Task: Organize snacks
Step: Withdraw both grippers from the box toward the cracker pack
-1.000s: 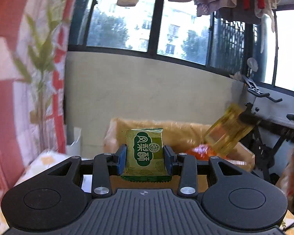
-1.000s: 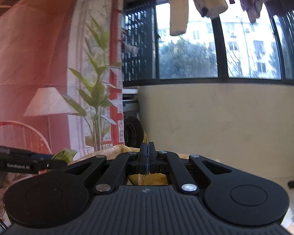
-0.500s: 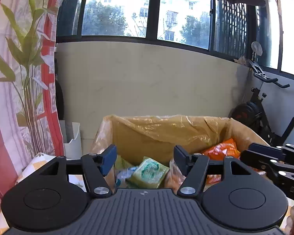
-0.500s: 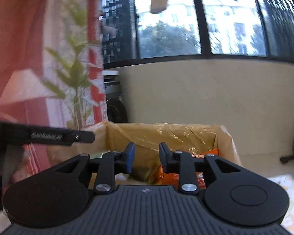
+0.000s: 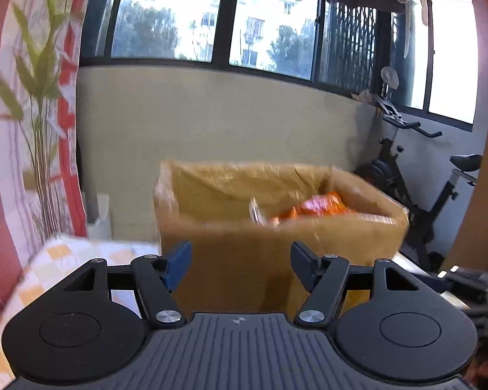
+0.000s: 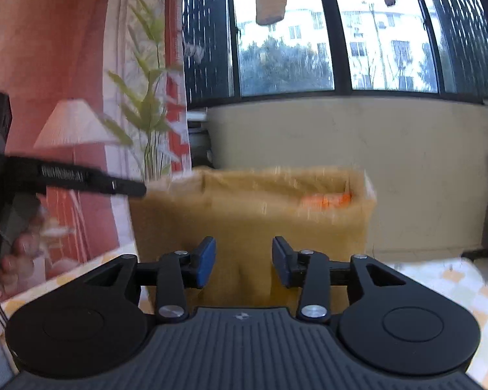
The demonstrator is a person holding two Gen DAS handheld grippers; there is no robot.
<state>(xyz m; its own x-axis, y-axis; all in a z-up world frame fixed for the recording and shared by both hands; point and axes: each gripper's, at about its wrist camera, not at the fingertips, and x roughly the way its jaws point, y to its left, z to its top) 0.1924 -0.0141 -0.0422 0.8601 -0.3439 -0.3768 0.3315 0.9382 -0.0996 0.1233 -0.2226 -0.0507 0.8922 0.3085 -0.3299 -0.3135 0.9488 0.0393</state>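
Note:
An open cardboard box [image 5: 341, 237] lined with clear plastic stands ahead of both grippers, also in the right wrist view [image 6: 244, 208]. An orange snack bag [image 5: 318, 206] shows over its rim at the right [image 6: 325, 200]; the rest of the contents are hidden behind the front wall. My left gripper [image 5: 240, 256] is open with nothing between its blue pads, low in front of the box. My right gripper [image 6: 244, 253] is opening its jaws, with nothing between them. In the right wrist view the left gripper's finger [image 6: 81, 178] reaches toward the box's left corner, held by a hand [image 6: 16, 247].
The box rests on a table with a yellow checked cloth [image 5: 58, 260]. A curtain with a plant print [image 5: 32, 130] hangs at the left, with a white bin [image 5: 101, 214] below it. An exercise bike [image 5: 439, 188] stands at the right, under a windowed wall.
The left gripper let go of a green snack packet and the right one a yellow packet, both into the box. Both jaws opened, and both grippers sank below the box's rim.

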